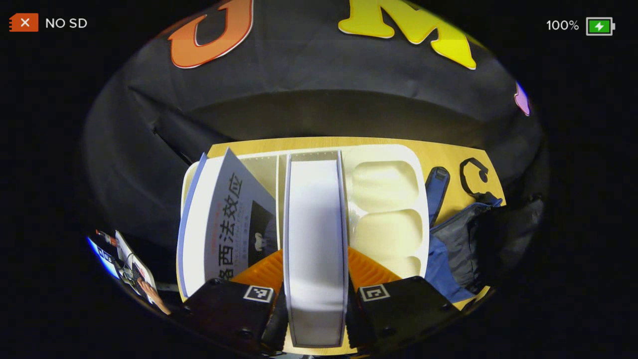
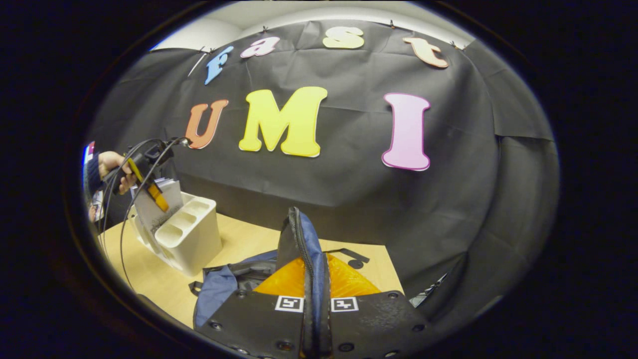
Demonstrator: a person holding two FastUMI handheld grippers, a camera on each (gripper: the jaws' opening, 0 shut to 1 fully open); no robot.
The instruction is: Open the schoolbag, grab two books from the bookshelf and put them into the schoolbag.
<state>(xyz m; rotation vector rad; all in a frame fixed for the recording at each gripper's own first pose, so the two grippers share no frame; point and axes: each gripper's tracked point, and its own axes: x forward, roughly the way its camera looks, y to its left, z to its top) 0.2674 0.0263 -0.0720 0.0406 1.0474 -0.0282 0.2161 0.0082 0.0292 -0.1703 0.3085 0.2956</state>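
Your left gripper (image 1: 315, 294) has its jaws clamped on a white book (image 1: 315, 239) standing in the bookshelf (image 1: 394, 164), with a second book (image 1: 219, 219) leaning just left of it. Your right gripper (image 2: 315, 319) has its jaws closed on the schoolbag (image 2: 224, 284) flap (image 2: 304, 239), holding it upright. Bag sits on the tabletop (image 2: 244, 239) right of the shelf.

The bookshelf (image 1: 389, 199) is cream white, and the book (image 1: 315, 239) standing in it shows plain white page edges, while the leaning book (image 1: 234, 219) beside it has a grey cover with black characters and a blue spine. The schoolbag (image 2: 219, 286) is blue with dark grey panels and a black zipper, on a light wood tabletop (image 2: 149, 269).
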